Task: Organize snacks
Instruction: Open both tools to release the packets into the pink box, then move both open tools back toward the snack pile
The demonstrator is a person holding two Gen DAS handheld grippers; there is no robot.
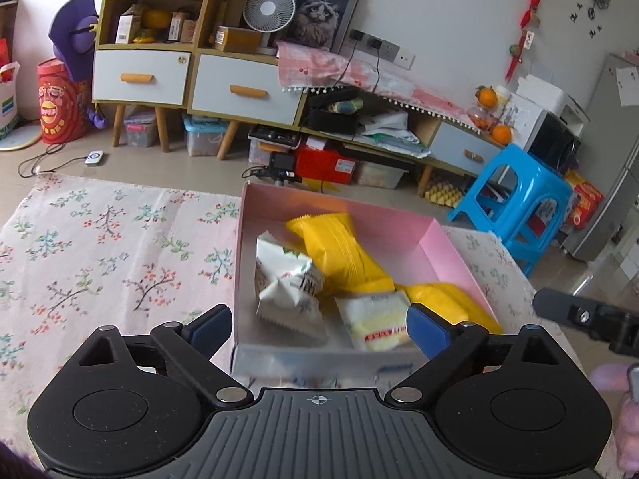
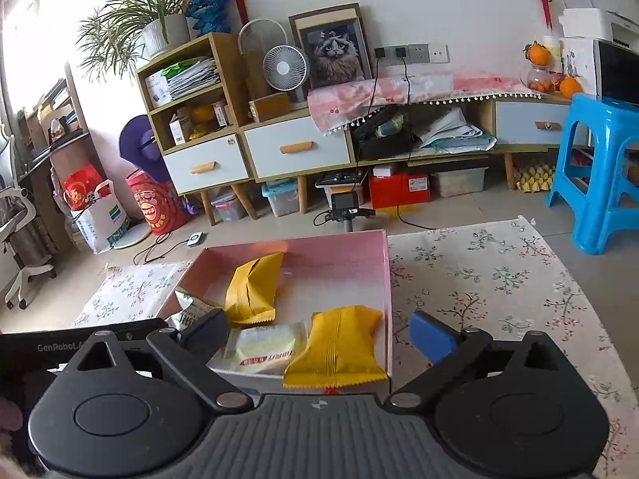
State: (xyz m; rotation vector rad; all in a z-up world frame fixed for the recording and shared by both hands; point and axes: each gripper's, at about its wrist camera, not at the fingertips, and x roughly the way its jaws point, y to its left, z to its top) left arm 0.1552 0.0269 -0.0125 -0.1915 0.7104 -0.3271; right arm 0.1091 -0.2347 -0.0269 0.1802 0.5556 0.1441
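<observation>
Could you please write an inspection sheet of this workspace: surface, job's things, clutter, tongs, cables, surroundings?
Surface: floral tablecloth on the table.
Job's things: pink box holds two yellow packets, a white-green packet and a pale yellow packet.
Clutter: nothing seen on the cloth beside the box.
Tongs: left tongs open, nothing gripped; right tongs open, nothing gripped.
Cables: black cables hang from the wall sockets; another lies on the floor.
Surroundings: drawer cabinet, small fan, cat picture, blue stool.
</observation>
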